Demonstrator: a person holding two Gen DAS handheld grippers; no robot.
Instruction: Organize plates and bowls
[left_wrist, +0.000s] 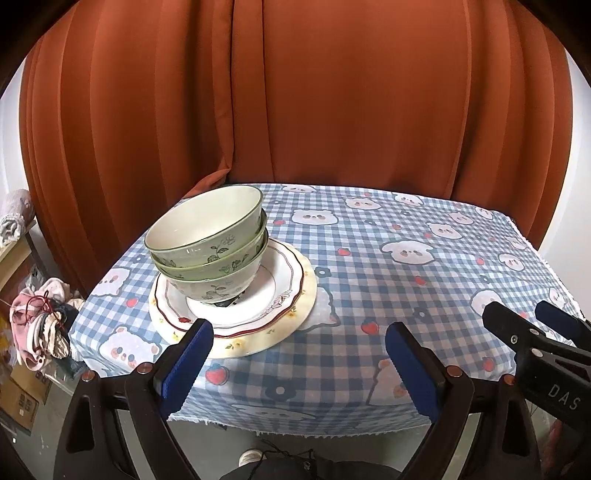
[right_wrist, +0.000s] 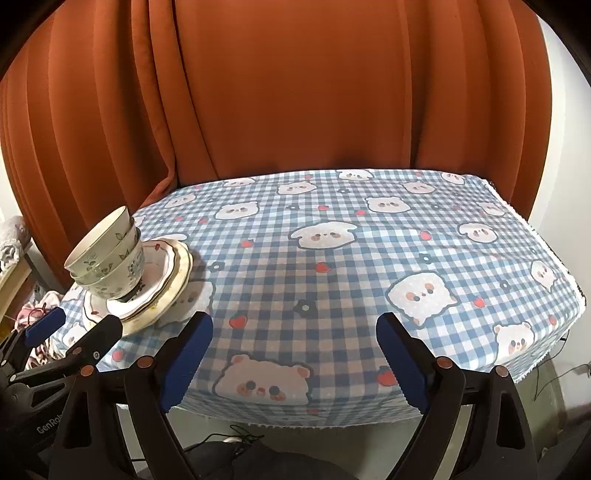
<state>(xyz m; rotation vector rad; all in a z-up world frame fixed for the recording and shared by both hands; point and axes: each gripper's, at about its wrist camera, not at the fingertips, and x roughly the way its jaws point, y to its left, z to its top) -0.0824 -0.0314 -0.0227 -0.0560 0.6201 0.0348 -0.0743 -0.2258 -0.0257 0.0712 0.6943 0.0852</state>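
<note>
Both the left gripper (left_wrist: 299, 354) and right gripper (right_wrist: 295, 350) are standing apart, empty; stacked green bowls (left_wrist: 208, 243) are hiding the plates' (left_wrist: 280, 291) centre.

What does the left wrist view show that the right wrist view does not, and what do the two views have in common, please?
Only the left wrist view shows the bowls' hollow from above, with three green bowls countable, and cardboard boxes on the floor at the left. Only the right wrist view shows the table's far right corner and cables hanging beside it. Both show the bowls nested on stacked plates at the left of the checked tablecloth, the orange curtain, and both grippers, left gripper and right gripper, open and empty.
</note>
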